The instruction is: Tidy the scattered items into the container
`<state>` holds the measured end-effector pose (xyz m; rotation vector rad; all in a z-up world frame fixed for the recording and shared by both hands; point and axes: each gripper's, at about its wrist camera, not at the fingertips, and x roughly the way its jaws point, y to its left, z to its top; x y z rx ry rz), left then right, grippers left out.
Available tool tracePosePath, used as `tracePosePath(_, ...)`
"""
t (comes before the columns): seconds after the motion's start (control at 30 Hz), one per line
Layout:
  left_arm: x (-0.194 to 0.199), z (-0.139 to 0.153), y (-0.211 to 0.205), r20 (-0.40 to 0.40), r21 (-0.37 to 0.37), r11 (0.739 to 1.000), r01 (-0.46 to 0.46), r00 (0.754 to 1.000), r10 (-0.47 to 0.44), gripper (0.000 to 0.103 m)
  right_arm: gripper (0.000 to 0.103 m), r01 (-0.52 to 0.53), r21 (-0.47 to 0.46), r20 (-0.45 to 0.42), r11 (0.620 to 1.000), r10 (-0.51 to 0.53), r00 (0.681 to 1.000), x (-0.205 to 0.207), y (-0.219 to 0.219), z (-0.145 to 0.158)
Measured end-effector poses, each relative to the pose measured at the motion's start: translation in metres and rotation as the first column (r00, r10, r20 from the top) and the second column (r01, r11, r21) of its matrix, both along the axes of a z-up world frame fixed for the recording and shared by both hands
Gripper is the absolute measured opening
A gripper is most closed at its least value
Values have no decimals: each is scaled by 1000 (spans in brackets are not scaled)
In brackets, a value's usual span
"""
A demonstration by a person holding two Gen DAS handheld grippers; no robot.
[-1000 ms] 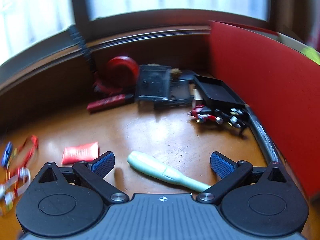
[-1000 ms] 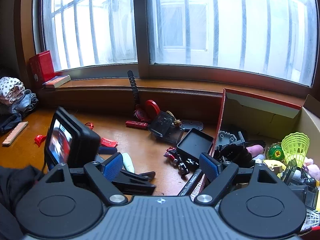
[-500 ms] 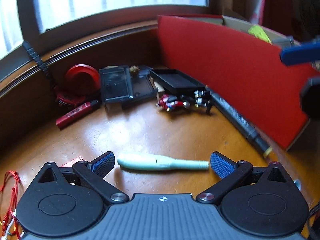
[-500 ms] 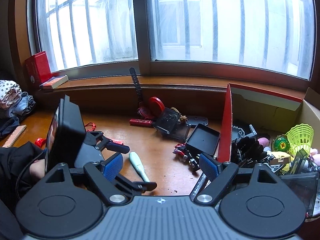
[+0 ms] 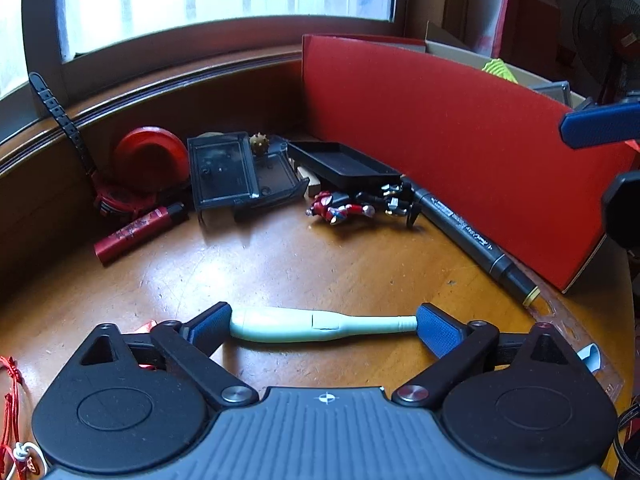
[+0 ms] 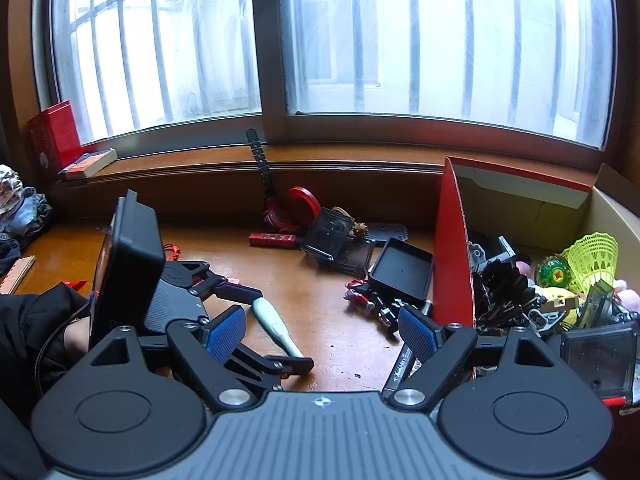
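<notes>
In the left wrist view, the pale green handle, which a second ago lay slanted ahead of the left gripper, now lies crosswise between its blue pads, one end at each pad. The jaws are closing on it from wide apart; whether the pads already press on it cannot be told. The red box wall has come further into view on the right than before. The wooden table is glossy and scratched, with a window above its raised back ledge. Against that ledge lie a red tape roll, a red lighter, a clear dark case and a black tray. A small toy figure and a black marker lie beside the box wall.

In the right wrist view, the right gripper has drifted slightly sideways. Its jaws stand wide apart with nothing between them. The left gripper sits lower left, around the green handle on the table. The barred window fills the upper half. At right, the open cardboard box holds a yellow shuttlecock, a green ball, black parts and other small toys.
</notes>
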<state>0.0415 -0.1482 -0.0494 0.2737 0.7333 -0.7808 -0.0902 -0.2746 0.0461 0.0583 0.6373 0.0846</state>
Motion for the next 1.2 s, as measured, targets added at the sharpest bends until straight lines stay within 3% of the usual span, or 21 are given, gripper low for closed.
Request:
tracePosePath(0.17, -4, 11, 5, 23, -34, 999, -4, 1000, 5, 98, 85, 19, -7, -2, 1000, -19, 1000, 0, 2, -1)
tracePosePath(0.43, -10, 24, 29, 43, -40, 993, -115, 992, 117, 98, 86, -22, -30, -81, 999, 20, 997, -4, 15, -11)
tracePosePath(0.77, -24, 32, 75, 34, -46, 972, -230, 972, 232, 98, 58, -157, -3, -207, 988, 154, 966, -9, 48, -29)
tracePosePath(0.83, -29, 34, 81, 28, -54, 970, -237, 971, 239, 98, 49, -183, 1, -252, 983, 177, 951, -8, 53, -39)
tracePosePath(1.0, -43, 34, 91, 14, -66, 968, -242, 970, 244, 98, 41, -221, -32, -339, 975, 198, 920, -5, 66, -58)
tracePosePath(1.13, -52, 32, 95, -1, -70, 967, -246, 969, 246, 98, 24, -235, -55, -367, 971, 199, 909, -5, 74, -66)
tracePosePath(1.2, -56, 31, 96, -6, -69, 967, -245, 969, 245, 98, 22, -233, -56, -365, 971, 197, 910, -6, 74, -68)
